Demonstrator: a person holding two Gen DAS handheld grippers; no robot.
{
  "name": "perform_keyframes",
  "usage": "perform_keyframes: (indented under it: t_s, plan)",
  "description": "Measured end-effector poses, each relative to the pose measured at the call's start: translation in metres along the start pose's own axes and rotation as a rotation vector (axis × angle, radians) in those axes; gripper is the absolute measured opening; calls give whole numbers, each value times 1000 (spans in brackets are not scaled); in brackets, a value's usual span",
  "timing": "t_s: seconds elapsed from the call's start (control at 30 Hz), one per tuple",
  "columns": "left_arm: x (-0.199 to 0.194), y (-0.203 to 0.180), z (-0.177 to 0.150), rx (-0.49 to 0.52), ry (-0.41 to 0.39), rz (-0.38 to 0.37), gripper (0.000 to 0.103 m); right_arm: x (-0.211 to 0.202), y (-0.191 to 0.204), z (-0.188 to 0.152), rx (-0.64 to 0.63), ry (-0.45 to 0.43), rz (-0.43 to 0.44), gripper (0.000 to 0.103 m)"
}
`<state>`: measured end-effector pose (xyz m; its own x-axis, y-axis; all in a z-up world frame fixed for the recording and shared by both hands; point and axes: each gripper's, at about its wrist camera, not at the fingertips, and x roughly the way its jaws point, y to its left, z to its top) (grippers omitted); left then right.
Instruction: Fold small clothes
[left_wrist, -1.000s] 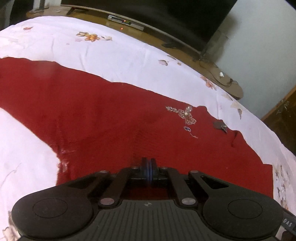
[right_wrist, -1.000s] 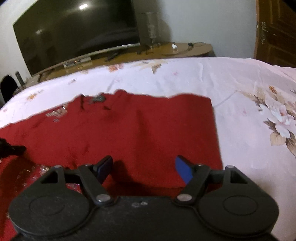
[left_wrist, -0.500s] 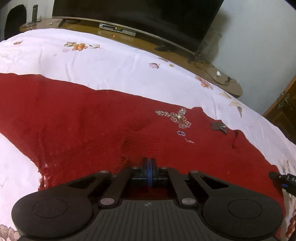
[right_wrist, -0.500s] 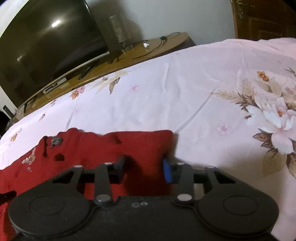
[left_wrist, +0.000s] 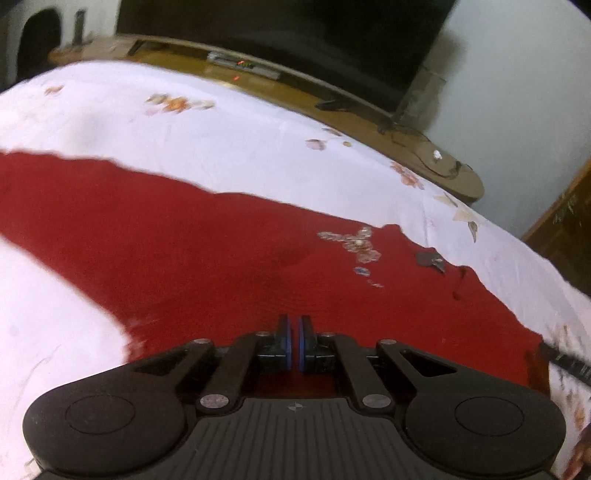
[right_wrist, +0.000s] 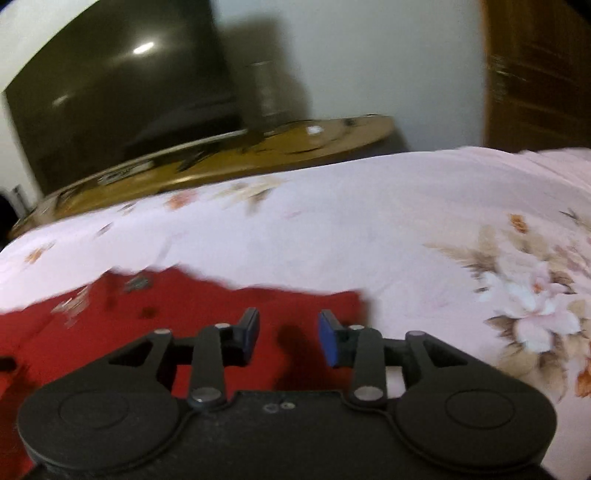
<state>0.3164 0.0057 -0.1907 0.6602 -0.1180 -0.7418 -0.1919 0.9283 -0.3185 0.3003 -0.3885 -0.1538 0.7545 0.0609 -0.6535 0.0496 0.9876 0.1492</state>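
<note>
Jaws: left gripper (left_wrist: 294, 343) pressed together over the red garment (left_wrist: 221, 266) spread flat on the flowered bedsheet (left_wrist: 258, 147), whether pinching cloth we cannot tell; right gripper (right_wrist: 288, 338), just reopening, empty above the hem; we should grip both corners evenly before folding.

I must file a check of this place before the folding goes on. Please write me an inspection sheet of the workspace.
Surface: bed with a pale floral sheet, lightly creased.
Job's things: one red garment spread flat, with a beaded flower near its far edge.
Clutter: nothing seen on the sheet.
Grippers: left tongs shut low over the garment's near edge; whether cloth is pinched is hidden. Right tongs have just been opening, part open over the garment's corner, nothing gripped.
Cables: dark cables on the wooden stand.
Surroundings: television, white wall, wooden door.
</note>
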Motion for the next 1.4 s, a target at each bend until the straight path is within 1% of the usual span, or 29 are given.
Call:
perform_keyframes:
  t_s: [0.1, 0.13, 0.17, 0.23, 0.33, 0.37, 0.47, 0.57, 0.63, 0.73, 0.8, 0.93, 1.0, 1.1, 1.23, 1.27, 1.3, 1.33, 1.37, 1.4]
  plan:
    - [-11, 24, 0, -27, -1, 15, 1, 3, 31, -18, -36, 43, 51, 35]
    - [-14, 32, 1, -27, -2, 25, 1, 8, 40, -26, -54, 64, 49, 35]
    - [-18, 40, 1, -31, -3, 33, 1, 16, 50, -34, -78, 105, 38, 36]
    - [-28, 61, 4, -50, -11, 43, 1, 14, 67, -38, -109, 84, -5, 37]
    - [-39, 96, 10, -80, -15, 72, 2, -3, 93, -32, -82, 54, 69, 39]
    - [-42, 107, 14, -96, -11, 81, 2, -7, 105, -32, -87, 49, 88, 43]
    - [-50, 145, 23, -153, -7, 97, 2, -12, 150, -34, -101, 45, 175, 48]
    - [-58, 182, 33, -198, -21, 116, 2, -8, 201, -43, -139, 60, 249, 48]
    - [-61, 204, 38, -233, -27, 130, 2, 0, 234, -47, -163, 67, 275, 49]
    - [-63, 242, 45, -310, -46, 139, 2, 8, 269, -53, -177, 83, 300, 49]
    - [-63, 268, 50, -380, -58, 143, 2, 14, 281, -53, -166, 95, 327, 49]
    - [-62, 310, 59, -475, -77, 145, 2, 14, 301, -56, -191, 102, 340, 49]
    - [-60, 322, 64, -495, -83, 147, 2, 14, 307, -61, -198, 108, 346, 49]
    - [-55, 337, 69, -537, -80, 122, 2, 17, 318, -64, -206, 116, 347, 49]
    - [-47, 348, 72, -583, -61, 104, 2, 26, 329, -68, -210, 131, 349, 49]
    - [-49, 349, 71, -589, -55, 107, 10, 26, 330, -69, -212, 134, 348, 50]
    - [-50, 350, 71, -601, -53, 108, 21, 27, 332, -70, -214, 137, 348, 50]
    - [-54, 349, 70, -608, -75, 88, 55, 28, 333, -70, -212, 140, 348, 51]
    - [-62, 346, 70, -594, -125, 78, 103, 29, 334, -71, -210, 142, 349, 51]
    - [-70, 341, 69, -563, -194, 124, 101, 29, 334, -71, -209, 142, 349, 52]
